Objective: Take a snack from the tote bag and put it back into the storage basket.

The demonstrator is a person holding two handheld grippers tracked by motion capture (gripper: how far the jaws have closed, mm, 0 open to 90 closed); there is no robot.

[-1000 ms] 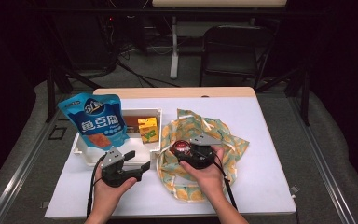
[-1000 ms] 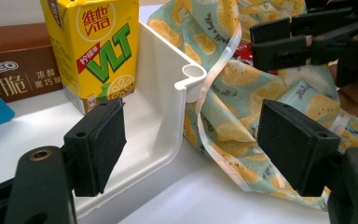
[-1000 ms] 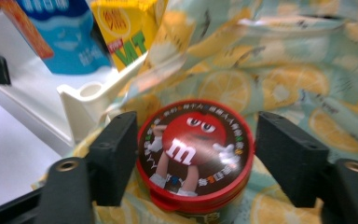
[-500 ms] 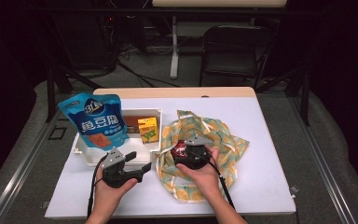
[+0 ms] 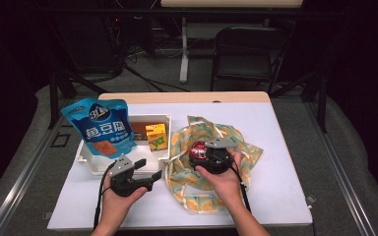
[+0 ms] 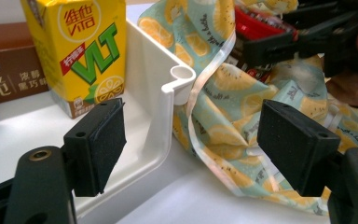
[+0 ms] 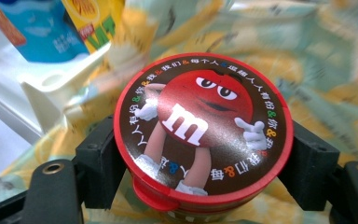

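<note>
My right gripper (image 5: 203, 156) is shut on a round candy tub (image 5: 199, 149) with a red rim and a cartoon lid (image 7: 200, 126). It holds the tub over a lemon-print cloth bag (image 5: 226, 137), and both black pads (image 7: 100, 158) press on the tub's sides. My left gripper (image 5: 151, 176) is open and holds nothing. It hovers just in front of the white tray (image 5: 92, 166) and points right toward the bag. Between its pads (image 6: 98, 144) I see the tray's corner (image 6: 179, 77) and the bag's edge (image 6: 223, 140). The tub (image 6: 254, 23) also shows in that view at the top right.
The white tray holds a blue snack pouch (image 5: 101, 129), a yellow drink carton (image 5: 156, 136) and a brown box (image 5: 139, 131). The white tabletop (image 5: 280, 162) extends right of the bag. A chair (image 5: 248, 49) stands beyond the table's far edge.
My right gripper, with the tub in it, has shifted a little to the right and away from me over the bag. The left gripper has stayed still.
</note>
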